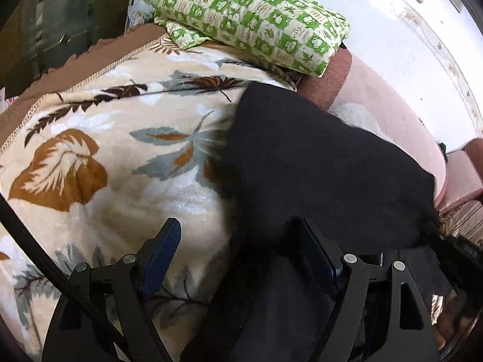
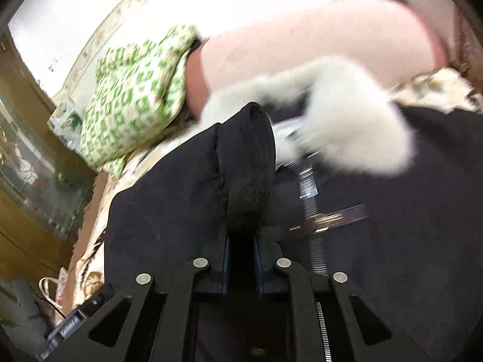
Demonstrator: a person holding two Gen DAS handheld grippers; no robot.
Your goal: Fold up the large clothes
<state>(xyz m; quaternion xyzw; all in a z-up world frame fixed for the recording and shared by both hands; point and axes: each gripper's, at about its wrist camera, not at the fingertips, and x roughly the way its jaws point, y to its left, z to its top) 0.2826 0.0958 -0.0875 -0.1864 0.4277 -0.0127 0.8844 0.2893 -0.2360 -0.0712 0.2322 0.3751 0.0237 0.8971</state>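
Note:
A large black jacket [image 1: 317, 163] lies on a leaf-patterned blanket [image 1: 99, 157]. In the right wrist view the jacket [image 2: 392, 226] shows a silver zipper [image 2: 314, 220] and a white furry trim [image 2: 347, 120]. My left gripper [image 1: 238, 235] is open, its fingers spread over the jacket's left edge, the right finger [image 1: 317, 250] on the black cloth. My right gripper [image 2: 241, 241] is shut on a thick fold of the jacket's black cloth [image 2: 250, 163], which rises between the fingers.
A green and white checked pillow [image 1: 256, 15] lies at the head of the bed, also in the right wrist view [image 2: 132, 96]. A pink cushion [image 1: 389, 111] lies beside the jacket. A dark glass cabinet [image 1: 60, 15] stands to the left.

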